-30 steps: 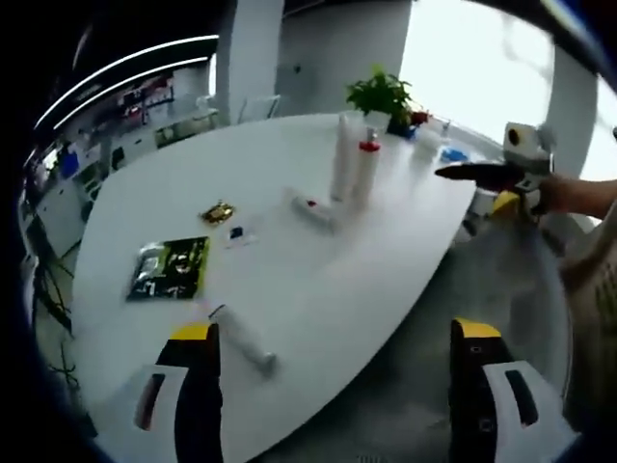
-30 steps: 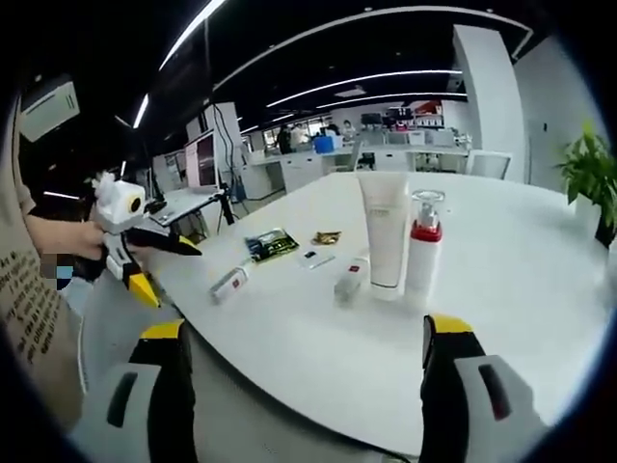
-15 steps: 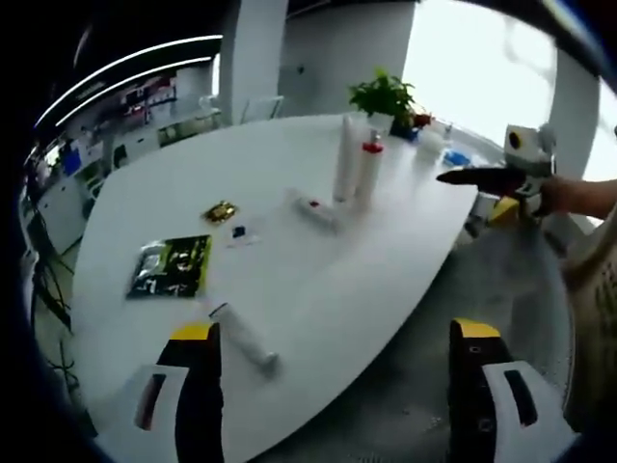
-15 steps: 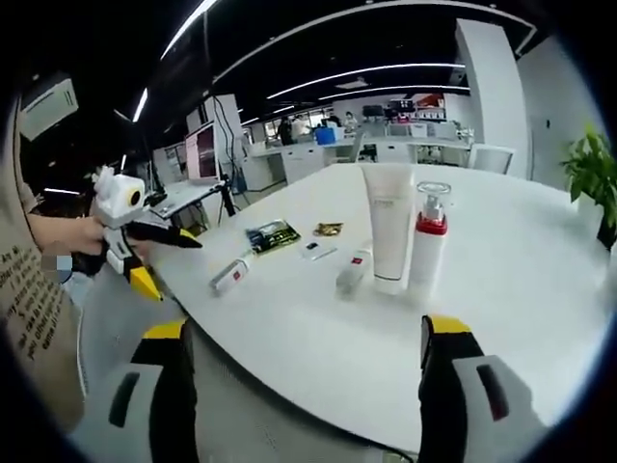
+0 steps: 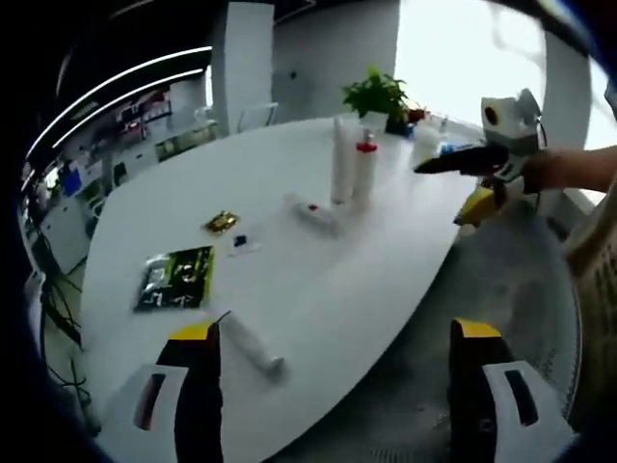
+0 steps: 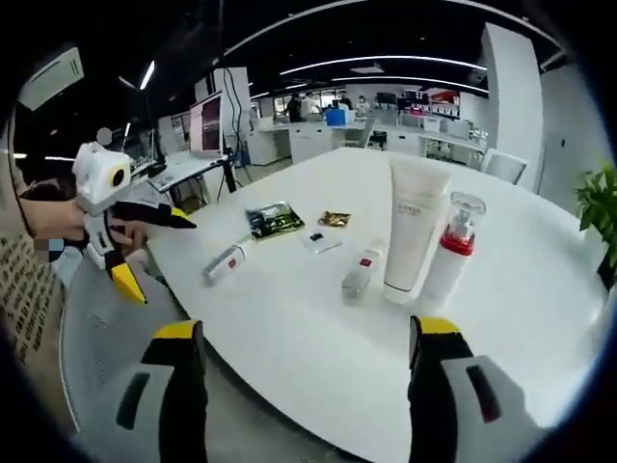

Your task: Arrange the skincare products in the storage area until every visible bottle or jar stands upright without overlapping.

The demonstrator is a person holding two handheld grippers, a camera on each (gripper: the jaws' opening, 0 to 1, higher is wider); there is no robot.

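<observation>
The right gripper [image 6: 304, 386], jaws spread and empty, has edged closer to the table; the upright tube [image 6: 413, 236] and pump bottle [image 6: 448, 256] sit centre-right, one fallen bottle [image 6: 359, 277] beside them, unrighted. The left gripper [image 5: 333, 386] is spread too, another fallen bottle [image 5: 253, 345] at lower left.

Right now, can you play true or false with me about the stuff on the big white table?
1. The tall white tube stands upright. True.
2. The red-collared pump bottle lies flat. False: it stands upright beside the tube.
3. A small tube lies on its side near the table edge. True.
4. The right gripper is shut on a bottle. False: it is open and holds nothing.
5. A green packet lies on the table. True.
</observation>
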